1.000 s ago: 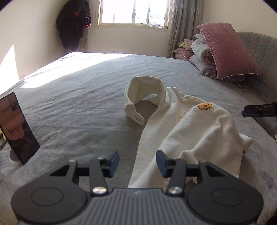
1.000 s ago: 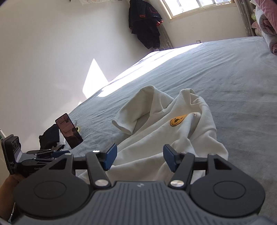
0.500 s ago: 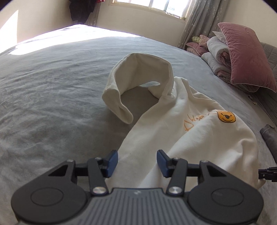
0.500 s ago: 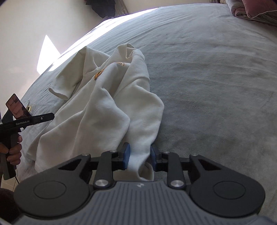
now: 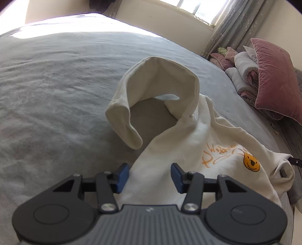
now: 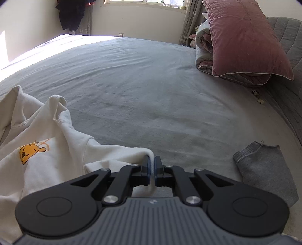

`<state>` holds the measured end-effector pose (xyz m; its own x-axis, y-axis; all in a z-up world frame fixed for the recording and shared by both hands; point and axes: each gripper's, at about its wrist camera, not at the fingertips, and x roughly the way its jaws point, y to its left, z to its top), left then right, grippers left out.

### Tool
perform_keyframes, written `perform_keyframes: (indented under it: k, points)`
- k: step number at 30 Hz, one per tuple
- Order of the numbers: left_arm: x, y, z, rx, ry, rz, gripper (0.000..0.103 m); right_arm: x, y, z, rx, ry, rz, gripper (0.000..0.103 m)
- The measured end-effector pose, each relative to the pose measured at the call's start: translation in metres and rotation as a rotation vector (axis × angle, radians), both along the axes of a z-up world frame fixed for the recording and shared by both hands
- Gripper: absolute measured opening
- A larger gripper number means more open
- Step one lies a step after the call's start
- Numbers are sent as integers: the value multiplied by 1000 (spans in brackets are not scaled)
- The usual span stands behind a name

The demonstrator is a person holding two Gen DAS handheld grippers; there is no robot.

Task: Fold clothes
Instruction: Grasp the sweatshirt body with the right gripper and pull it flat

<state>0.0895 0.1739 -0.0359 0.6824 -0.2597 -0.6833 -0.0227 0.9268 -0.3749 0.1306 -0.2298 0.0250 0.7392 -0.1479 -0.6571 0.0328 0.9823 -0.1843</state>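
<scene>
While the left gripper [image 5: 150, 176] hangs low over the near edge of the cream sweatshirt [image 5: 188, 156], its 2 blue-padded fingers [image 5: 122, 178] are spread wide with cloth lying between them, and neither pad is seen pressing on it. The sweatshirt lies rumpled on the grey bedspread [image 5: 56, 84], its sleeve [image 5: 132, 105] curled in a loop away from the body and an orange bear print [image 5: 252, 164] showing on the chest beside orange lettering. In the right wrist view, the right gripper [image 6: 152, 170] has its 2 fingers pressed together on a fold of the sweatshirt's edge, which rises from the bed to the pinch and hangs out below it. To the right of that gripper, apart from the sweatshirt, a small grey knit garment [image 6: 264, 169] lies on the bedspread. At the far side, a pink pillow [image 6: 243, 37] leans on rolled bedding [image 6: 203, 50] by the grey headboard [image 6: 283, 34]. Dark clothing [image 6: 71, 13] hangs by the window [image 6: 143, 1].
</scene>
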Motion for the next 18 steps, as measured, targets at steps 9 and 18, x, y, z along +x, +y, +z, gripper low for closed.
perform_keyframes:
  k: [9, 18]
  points:
    - [11, -7, 1, 8, -12, -5, 50, 75, -8, 12, -227, -86, -46, 4]
    - [17, -11, -5, 13, 13, -42, 49, 124, -12, 8, -343, -131, -111, 4]
